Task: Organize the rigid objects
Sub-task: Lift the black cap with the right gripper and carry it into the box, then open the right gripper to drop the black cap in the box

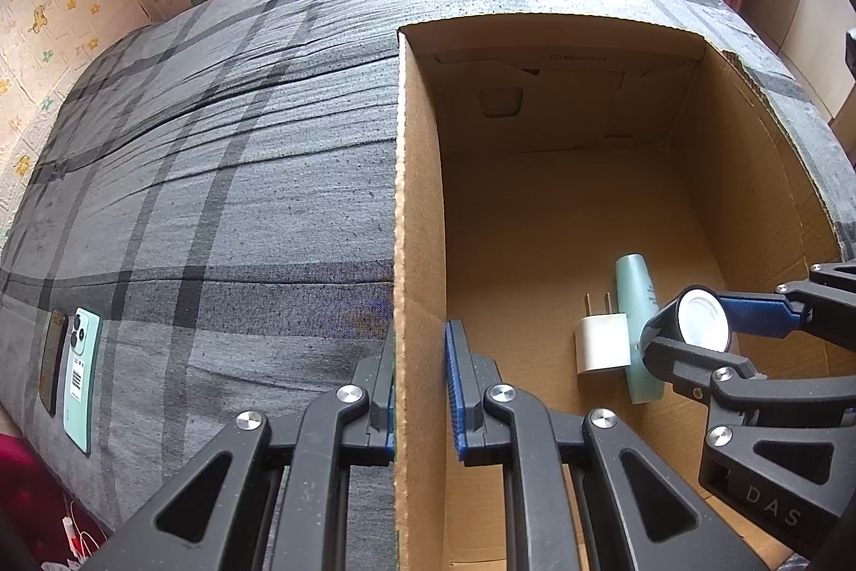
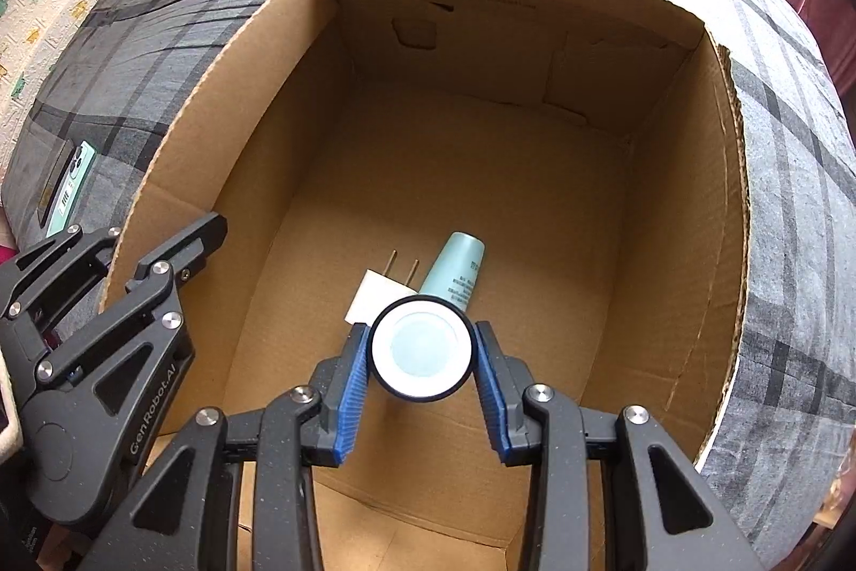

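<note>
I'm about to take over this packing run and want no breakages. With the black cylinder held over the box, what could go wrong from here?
1. The right gripper holds the black cylinder right above the white charger and the teal tube; let go here, it may land on them or the charger's prongs.
2. The cylinder is round, so it could roll across the cardboard box floor.
3. The left gripper pinches the box wall; a tug might shift the box.

Plaid bed (image 1: 224, 175) carries cardboard box (image 1: 417, 207) (open-topped), 2 phones (image 1: 80, 373)
</note>
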